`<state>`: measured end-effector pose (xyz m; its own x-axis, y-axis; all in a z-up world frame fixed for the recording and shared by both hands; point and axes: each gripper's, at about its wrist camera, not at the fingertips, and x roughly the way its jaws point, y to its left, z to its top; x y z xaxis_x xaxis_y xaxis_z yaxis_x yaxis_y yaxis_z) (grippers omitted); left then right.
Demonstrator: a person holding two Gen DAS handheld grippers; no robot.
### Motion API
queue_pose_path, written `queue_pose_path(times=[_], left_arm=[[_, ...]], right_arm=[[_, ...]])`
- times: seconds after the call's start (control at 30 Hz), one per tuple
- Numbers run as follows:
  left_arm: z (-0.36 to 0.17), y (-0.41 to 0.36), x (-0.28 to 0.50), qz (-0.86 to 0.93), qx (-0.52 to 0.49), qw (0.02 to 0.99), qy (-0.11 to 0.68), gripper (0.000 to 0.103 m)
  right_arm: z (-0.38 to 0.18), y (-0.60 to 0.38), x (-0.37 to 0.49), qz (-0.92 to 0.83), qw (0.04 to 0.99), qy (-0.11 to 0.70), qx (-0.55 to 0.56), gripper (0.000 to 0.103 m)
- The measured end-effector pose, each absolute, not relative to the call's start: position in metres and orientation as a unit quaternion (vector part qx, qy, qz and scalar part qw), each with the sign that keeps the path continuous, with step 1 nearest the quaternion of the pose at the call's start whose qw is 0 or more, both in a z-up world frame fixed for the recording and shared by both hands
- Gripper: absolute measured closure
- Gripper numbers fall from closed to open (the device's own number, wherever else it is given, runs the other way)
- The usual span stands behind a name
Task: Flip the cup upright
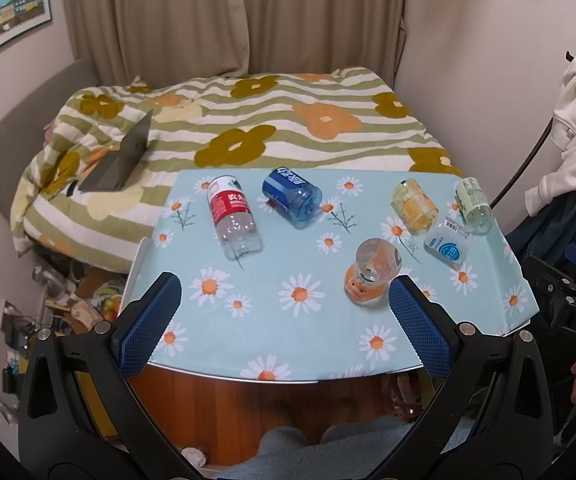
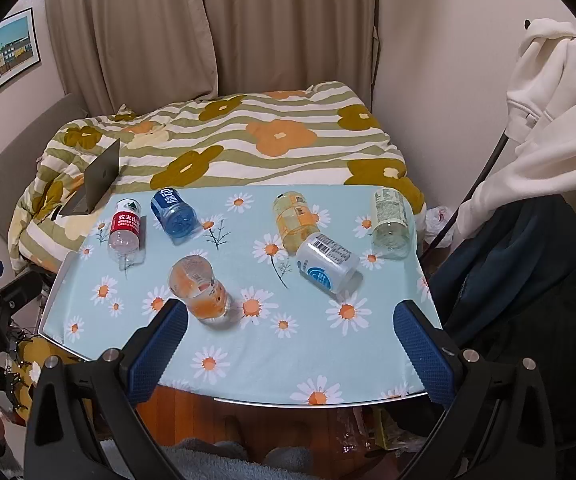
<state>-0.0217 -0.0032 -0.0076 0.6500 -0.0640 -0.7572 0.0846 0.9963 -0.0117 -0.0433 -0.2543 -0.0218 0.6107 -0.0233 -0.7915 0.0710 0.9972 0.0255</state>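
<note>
Several cut-bottle cups lie on the daisy tablecloth. An orange-labelled cup [image 1: 372, 272] [image 2: 199, 292] stands upright nearest me, open end up. On their sides lie a red-labelled cup [image 1: 233, 216] [image 2: 127, 232], a blue cup [image 1: 292, 196] [image 2: 175, 214], a yellow cup [image 1: 414, 204] [image 2: 296, 220], a white-blue cup [image 1: 448, 242] [image 2: 326, 264] and a clear green-labelled cup [image 1: 474, 204] [image 2: 390, 222]. My left gripper [image 1: 283, 300] is open and empty over the near table edge. My right gripper [image 2: 292, 320] is open and empty, just in front of the orange cup.
The table [image 1: 271, 344] [image 2: 271, 368] ends just in front of the grippers, wooden floor below. A bed with a flowered duvet [image 1: 247, 128] and an open laptop [image 1: 123, 160] lies behind. A white hoodie [image 2: 548, 120] hangs at the right.
</note>
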Motion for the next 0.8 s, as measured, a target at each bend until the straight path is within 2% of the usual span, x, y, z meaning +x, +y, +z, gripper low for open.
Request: queue_pose_path(times=[0.8], left_arm=[[-0.0064,-0.0064,-0.0159,-0.045,0.017,0.909,0.414,0.000]], right_arm=[[-0.0217,-0.2547,-0.0431,-0.027,0.897,0.441,0.028,0.000]])
